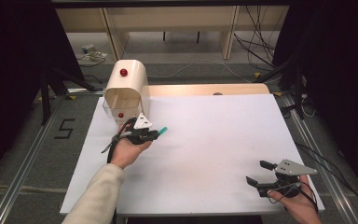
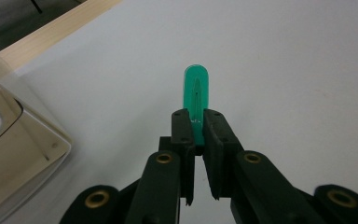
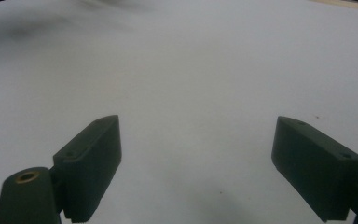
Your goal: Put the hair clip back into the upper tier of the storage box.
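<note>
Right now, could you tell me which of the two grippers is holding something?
The left gripper: its jaws clamp a green tube, while the right gripper stands open, empty.

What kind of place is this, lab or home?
Likely a lab recording rig: a white table framed by aluminium rails, loose cables on the floor, and a numbered floor mark.

The green tube's (image 2: 196,95) near end is hidden between the left hand-held gripper's (image 2: 196,128) jaws.

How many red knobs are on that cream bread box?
2. One red knob sits on the curved top of the cream bread box; the other red knob is low at its open front, near the left gripper.
</note>
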The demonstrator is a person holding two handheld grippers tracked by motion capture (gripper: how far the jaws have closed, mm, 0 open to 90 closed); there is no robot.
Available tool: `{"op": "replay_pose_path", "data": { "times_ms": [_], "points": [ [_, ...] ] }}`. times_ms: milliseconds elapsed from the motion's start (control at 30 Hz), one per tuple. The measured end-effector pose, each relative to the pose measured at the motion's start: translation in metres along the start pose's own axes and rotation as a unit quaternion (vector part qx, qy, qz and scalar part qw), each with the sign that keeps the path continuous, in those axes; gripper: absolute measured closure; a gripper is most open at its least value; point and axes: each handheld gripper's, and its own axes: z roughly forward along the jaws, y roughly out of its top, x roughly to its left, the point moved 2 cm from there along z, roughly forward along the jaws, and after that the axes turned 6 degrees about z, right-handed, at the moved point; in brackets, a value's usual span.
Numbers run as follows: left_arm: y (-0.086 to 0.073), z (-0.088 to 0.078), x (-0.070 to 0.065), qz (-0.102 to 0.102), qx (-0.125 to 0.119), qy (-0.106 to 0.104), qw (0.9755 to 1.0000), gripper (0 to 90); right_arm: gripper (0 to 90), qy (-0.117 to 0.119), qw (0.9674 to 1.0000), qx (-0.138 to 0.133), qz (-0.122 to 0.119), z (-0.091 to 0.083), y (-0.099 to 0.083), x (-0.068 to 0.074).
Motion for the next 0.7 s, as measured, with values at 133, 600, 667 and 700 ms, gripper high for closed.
{"op": "replay_pose_path", "data": {
  "times_ms": [133,600,667,700],
  "points": [
    [0.0,-0.002,0.002,-0.001,0.001,0.003,1.0,83.0,16.8,0.0,1.0,0.0,0.0,0.0,0.0,0.0],
    [0.002,-0.009,0.009,-0.01,0.007,0.007,0.9999,83.0,16.8,0.001,1.0,0.0,0.0,0.0,0.0,0.0],
    [0.002,-0.01,0.01,-0.008,0.01,0.008,0.9999,83.0,16.8,0.001,1.0,0.0,0.0,0.0,0.0,0.0],
    [0.003,-0.01,0.01,-0.012,0.007,0.01,0.9999,83.0,16.8,0.001,1.0,0.0,0.0,0.0,0.0,0.0]
  ]
}}
